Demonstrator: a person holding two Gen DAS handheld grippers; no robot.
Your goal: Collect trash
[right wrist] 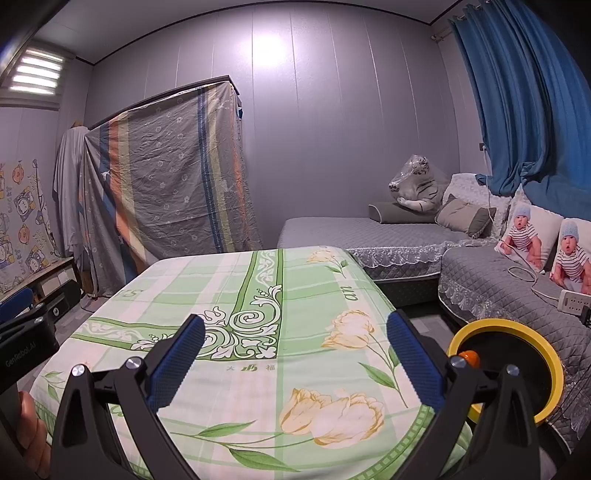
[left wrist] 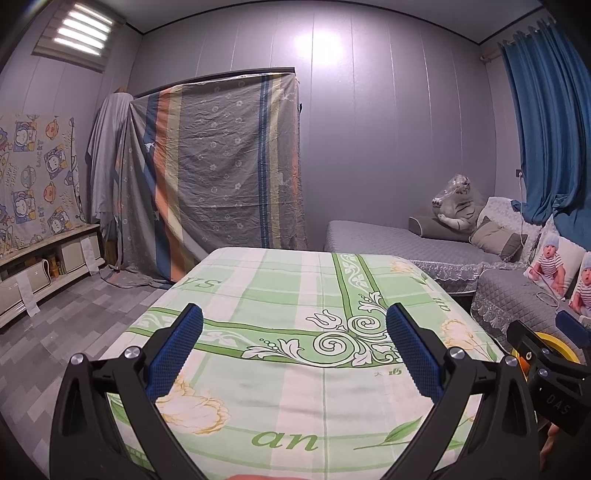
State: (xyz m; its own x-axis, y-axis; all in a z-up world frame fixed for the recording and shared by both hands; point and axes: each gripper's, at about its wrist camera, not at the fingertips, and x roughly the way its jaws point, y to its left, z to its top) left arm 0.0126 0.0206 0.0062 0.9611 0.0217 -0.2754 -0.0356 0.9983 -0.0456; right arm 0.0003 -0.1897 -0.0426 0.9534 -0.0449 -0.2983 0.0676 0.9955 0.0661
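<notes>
2 grippers: left gripper (left wrist: pixel 294 347) & right gripper (right wrist: pixel 295 349), each w/ 2 blue-padded fingers spread apart, nothing between. 1 table under green floral cloth (right wrist: pixel 236 295). 1 yellow-rimmed bin (right wrist: pixel 517 365) w/ 1 orange item (right wrist: pixel 468 357) inside. 2 baby-print pillows (right wrist: pixel 524 232), 2 grey cushions (right wrist: pixel 465 216), 1 plastic-wrapped plush tiger (right wrist: pixel 415 184). 1 grey L-shaped sofa (right wrist: pixel 351 230). 1 power strip (right wrist: pixel 574 301). 1 blue curtain (right wrist: pixel 517 110). 1 striped sheet (left wrist: pixel 221 166) draped over furniture. 1 cartoon-print sheet (left wrist: pixel 33 177). 1 window blind (left wrist: pixel 79 31).
</notes>
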